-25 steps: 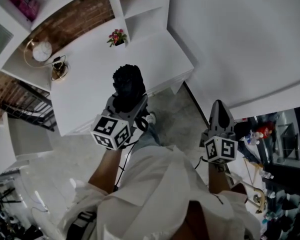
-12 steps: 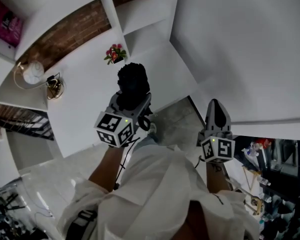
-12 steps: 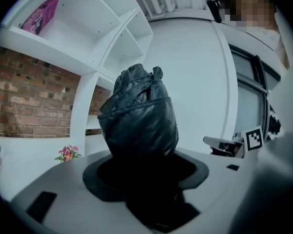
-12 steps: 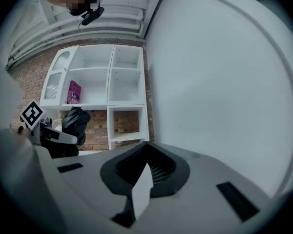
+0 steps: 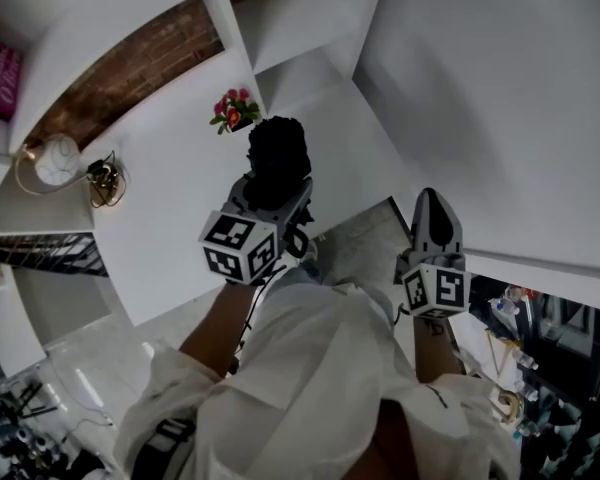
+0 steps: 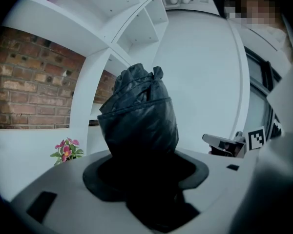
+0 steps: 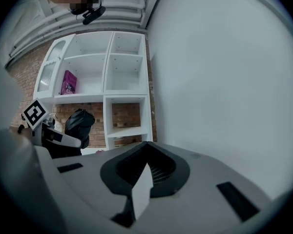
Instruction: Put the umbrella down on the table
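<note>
A folded black umbrella (image 5: 278,158) stands up out of my left gripper (image 5: 274,194), whose jaws are shut on its lower part. In the head view it hangs over the near edge of the white table (image 5: 170,218). In the left gripper view the umbrella (image 6: 139,116) fills the middle, bunched and wrinkled, and hides the jaw tips. My right gripper (image 5: 433,206) is off to the right, beyond the table's corner and over the floor. Its jaws are shut and hold nothing (image 7: 144,172). The umbrella (image 7: 78,123) also shows at the left of the right gripper view.
On the table stand a small pot of pink flowers (image 5: 232,111), a round white clock (image 5: 56,160) and a gold ornament (image 5: 105,178). White shelves (image 5: 290,18) against a brick wall rise behind it. A plain white wall (image 5: 500,98) runs along the right.
Both grippers have moved forward towards the table. The umbrella, over the floor before the table edge a second ago, now hangs over the tabletop. The grip has not changed.
</note>
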